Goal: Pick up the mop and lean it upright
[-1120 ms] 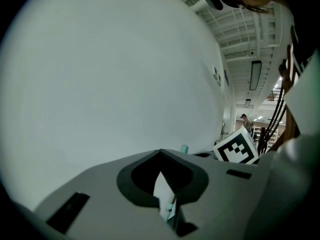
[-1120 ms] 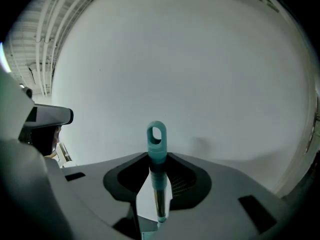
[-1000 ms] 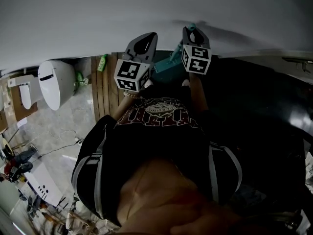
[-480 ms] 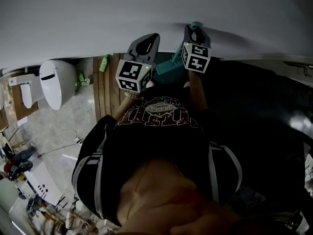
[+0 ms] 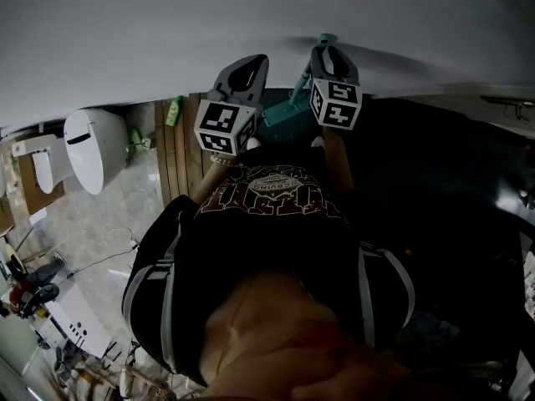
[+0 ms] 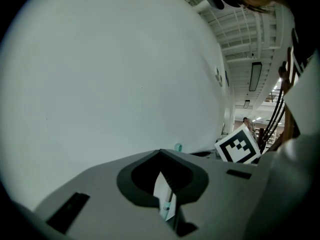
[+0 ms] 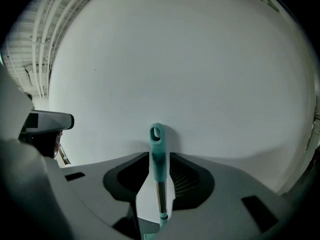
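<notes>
The right gripper (image 7: 158, 184) has its jaws wide around the teal mop handle (image 7: 157, 156), seemingly not gripping; the left gripper (image 6: 163, 186) jaws are parted, empty.

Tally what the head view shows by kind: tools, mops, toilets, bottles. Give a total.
tools: 2 (left tool, right tool)
mop: 1
toilet: 1
green bottle: 1
total: 5

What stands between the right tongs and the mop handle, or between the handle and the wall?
Nothing visible does. The mop handle stands upright between the open right tongs, which do not press on it. Its teal tip looks to rest on the white wall, with nothing between.
</notes>
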The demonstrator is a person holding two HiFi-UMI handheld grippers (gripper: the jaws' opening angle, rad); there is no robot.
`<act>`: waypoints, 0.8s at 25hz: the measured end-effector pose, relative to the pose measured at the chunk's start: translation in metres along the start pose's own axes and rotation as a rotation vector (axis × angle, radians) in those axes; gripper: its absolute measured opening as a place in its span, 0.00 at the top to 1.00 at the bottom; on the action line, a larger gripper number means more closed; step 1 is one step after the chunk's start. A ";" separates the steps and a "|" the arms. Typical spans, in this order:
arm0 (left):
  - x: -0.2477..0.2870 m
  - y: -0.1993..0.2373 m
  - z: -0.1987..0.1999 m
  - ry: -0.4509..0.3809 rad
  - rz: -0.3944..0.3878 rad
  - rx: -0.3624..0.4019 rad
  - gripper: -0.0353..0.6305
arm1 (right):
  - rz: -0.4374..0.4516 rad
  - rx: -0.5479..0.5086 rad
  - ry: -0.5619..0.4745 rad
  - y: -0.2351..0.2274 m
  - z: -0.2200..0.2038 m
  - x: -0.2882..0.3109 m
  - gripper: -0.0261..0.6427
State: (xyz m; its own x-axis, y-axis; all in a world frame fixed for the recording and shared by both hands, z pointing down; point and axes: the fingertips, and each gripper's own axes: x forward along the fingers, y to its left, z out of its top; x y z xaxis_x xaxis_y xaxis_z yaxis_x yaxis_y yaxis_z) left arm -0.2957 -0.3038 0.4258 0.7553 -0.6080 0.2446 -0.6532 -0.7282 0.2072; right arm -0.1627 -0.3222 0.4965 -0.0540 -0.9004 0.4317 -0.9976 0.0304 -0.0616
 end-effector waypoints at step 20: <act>0.011 -0.047 0.004 -0.008 -0.093 0.015 0.89 | 0.054 0.038 -0.121 0.006 0.030 -0.074 0.93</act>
State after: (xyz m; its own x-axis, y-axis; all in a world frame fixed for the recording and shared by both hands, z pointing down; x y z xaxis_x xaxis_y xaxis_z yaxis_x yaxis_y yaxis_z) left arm -0.2559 -0.2775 0.4146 0.8132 -0.5397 0.2177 -0.5793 -0.7863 0.2147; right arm -0.1634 -0.2682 0.4372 -0.0999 -0.9438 0.3151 -0.9910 0.0659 -0.1169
